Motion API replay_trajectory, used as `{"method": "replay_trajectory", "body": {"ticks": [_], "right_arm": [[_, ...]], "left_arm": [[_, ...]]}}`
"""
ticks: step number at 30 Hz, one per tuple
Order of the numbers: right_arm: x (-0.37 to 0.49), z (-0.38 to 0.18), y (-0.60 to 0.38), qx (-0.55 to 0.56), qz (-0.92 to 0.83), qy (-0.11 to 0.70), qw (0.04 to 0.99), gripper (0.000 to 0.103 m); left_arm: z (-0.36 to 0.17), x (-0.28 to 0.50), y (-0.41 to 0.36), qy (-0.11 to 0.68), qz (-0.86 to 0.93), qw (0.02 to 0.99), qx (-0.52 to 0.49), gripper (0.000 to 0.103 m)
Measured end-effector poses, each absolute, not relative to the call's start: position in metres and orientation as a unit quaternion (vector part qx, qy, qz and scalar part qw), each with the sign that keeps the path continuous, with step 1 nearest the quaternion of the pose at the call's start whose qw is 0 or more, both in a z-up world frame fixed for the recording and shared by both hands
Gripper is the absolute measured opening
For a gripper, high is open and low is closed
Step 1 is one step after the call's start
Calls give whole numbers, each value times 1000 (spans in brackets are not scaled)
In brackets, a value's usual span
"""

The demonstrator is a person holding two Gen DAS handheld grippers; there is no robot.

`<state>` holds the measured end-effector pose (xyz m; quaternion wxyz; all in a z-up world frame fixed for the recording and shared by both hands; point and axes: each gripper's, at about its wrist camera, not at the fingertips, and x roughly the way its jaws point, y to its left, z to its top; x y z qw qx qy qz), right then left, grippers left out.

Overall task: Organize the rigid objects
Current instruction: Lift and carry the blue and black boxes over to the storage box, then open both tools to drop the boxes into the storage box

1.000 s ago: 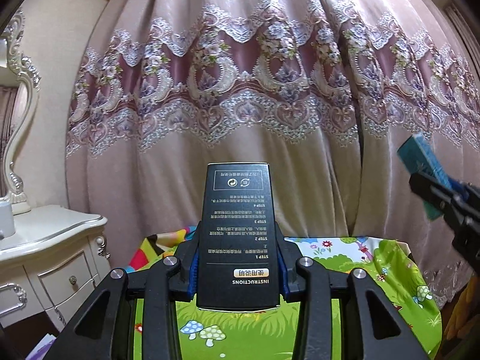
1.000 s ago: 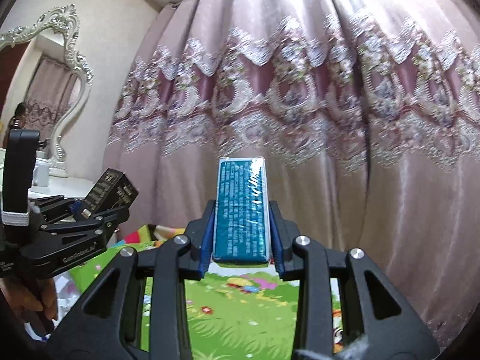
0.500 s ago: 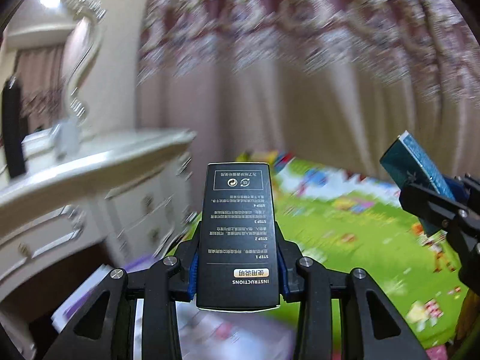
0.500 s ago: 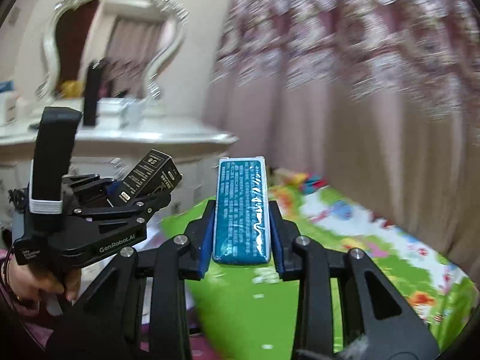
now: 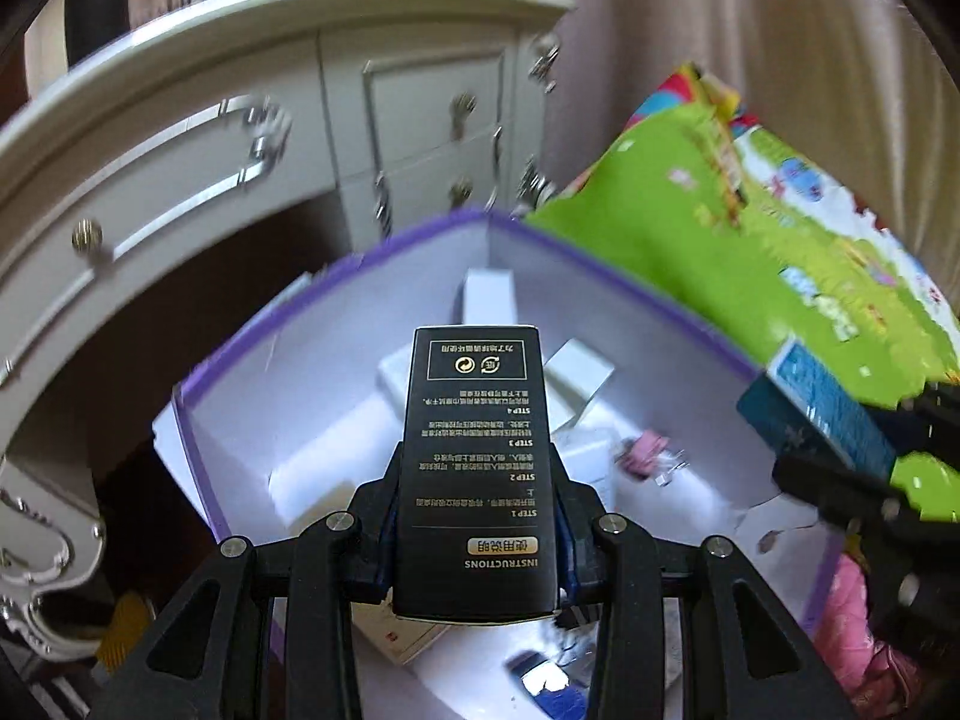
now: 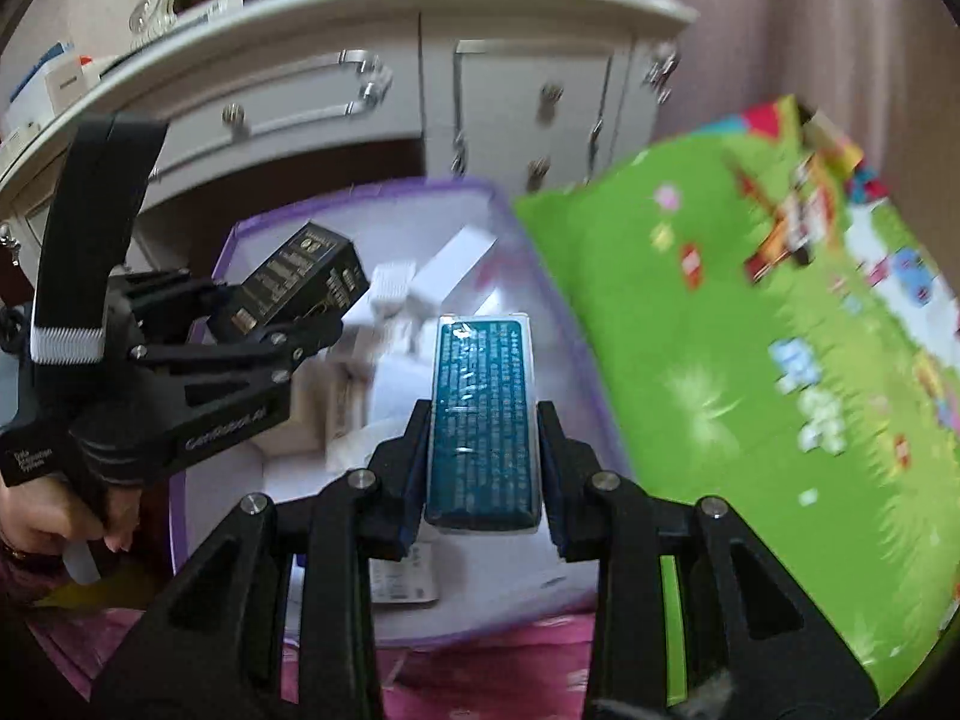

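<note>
Both grippers came in loaded: the left gripper [image 5: 474,516] was clamped on a black box [image 5: 474,468] low in the centre of the left wrist view, and the right gripper [image 6: 483,456] was clamped on a teal packet [image 6: 483,414] at the centre of the right wrist view. Each was pinched across its narrow sides near the lower end, with most of its length sticking out past the pads. The black box looked like stiff printed card, probably light, and should take a squeeze on its edges without buckling. The teal packet was wrapped in glossy film, so it could well be slippery, and the side grip seemed the safer hold. Below them sat a purple-rimmed bin [image 5: 630,294], its pale inside already holding several white boxes [image 5: 579,372] and something small and pink [image 5: 645,450] right of centre. Both items hung above that opening, not yet set down. A bright green cartoon mat [image 6: 750,360] filled the right side of the frame, just beside the bin's rim. A white dresser [image 6: 528,90] with metal knobs stood across the top of the frame, and a pinkish curtain [image 5: 750,12] hung at the upper right. Edges of the scene were smeared, so finer detail could not be read.
</note>
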<state>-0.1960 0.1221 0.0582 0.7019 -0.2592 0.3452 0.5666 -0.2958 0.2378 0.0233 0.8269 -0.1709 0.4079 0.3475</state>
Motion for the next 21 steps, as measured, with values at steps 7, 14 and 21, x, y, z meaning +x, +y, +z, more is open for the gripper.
{"method": "replay_trajectory", "body": {"ticks": [7, 14, 21], "right_arm": [[-202, 31, 141, -279, 559, 381, 682, 72], [-198, 38, 124, -278, 548, 381, 691, 84], [-191, 63, 100, -277, 535, 370, 708, 88]], "left_arm": [[5, -293, 248, 441, 366, 801, -176, 97], [34, -302, 237, 389, 404, 814, -148, 103], [76, -288, 215, 367, 358, 849, -131, 103]]}}
